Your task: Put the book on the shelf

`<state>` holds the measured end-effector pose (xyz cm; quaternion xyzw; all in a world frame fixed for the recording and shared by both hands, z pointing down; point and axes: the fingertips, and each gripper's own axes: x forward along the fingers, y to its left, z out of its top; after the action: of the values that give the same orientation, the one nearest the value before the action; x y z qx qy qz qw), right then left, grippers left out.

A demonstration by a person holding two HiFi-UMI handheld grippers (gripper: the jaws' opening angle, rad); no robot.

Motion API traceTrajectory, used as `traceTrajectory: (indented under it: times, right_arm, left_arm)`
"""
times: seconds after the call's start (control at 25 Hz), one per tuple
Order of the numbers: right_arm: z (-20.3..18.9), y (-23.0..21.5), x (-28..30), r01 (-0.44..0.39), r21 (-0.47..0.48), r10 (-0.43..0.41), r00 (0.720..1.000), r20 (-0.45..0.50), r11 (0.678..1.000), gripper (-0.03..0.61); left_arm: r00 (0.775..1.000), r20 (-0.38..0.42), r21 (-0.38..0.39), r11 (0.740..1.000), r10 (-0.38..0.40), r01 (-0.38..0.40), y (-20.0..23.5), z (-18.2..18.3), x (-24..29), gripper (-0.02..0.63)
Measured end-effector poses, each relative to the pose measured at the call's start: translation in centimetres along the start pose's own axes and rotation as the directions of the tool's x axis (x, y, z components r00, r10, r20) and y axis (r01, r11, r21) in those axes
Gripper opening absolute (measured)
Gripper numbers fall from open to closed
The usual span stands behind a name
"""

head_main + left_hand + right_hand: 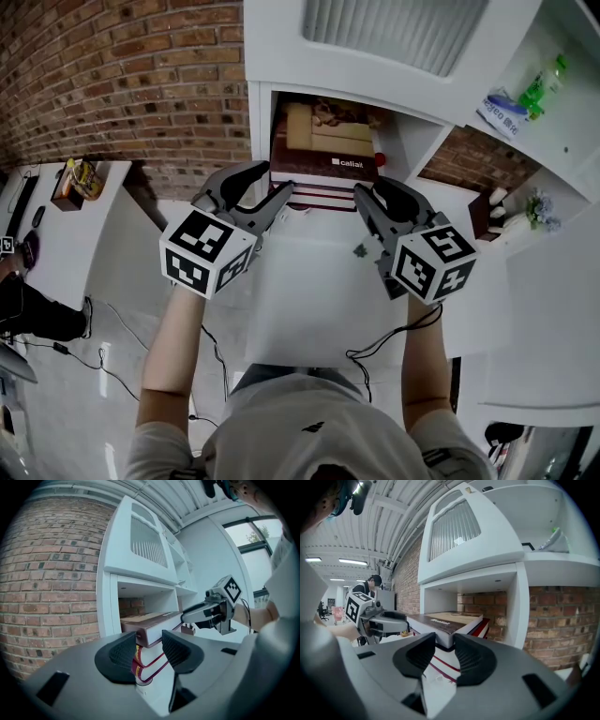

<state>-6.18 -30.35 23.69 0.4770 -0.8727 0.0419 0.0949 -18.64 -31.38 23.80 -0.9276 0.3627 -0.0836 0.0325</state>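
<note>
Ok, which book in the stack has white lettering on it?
The top book, brown and tan; the red books beneath it show only plain edges.

White shelf (262,117), a stack of books (323,174) lying flat partway inside its open compartment

**Brown and maroon against white and brick**

The top book (323,159) has a dark brown cover with a tan panel and white lettering. The books under it (140,658) are maroon with white page edges. The shelf (272,47) is white, the wall (122,75) beside it red-brown brick with pale joints. The left gripper (150,646) and right gripper (444,651) are grey, and their cubes (208,251) carry black-and-white squares.
</note>
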Motion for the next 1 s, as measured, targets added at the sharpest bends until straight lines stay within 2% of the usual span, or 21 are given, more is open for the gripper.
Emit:
traceTrajectory:
  times: [0.48, 1.0]
  right_arm:
    - [-0.2, -0.5, 0.9, 0.017, 0.015, -0.017, 1.000, 0.001, 1.000, 0.137]
    - [-0.4, -0.7, 0.3, 0.020, 0.031, -0.020, 1.000, 0.012, 0.999, 0.137]
  left_arm:
    - [1.000, 0.008, -0.011, 1.000, 0.010, -0.009, 0.9, -0.2, 0.8, 0.170]
    - [0.999, 0.037, -0.057, 0.998, 0.033, -0.031, 1.4, -0.5, 0.1, 0.166]
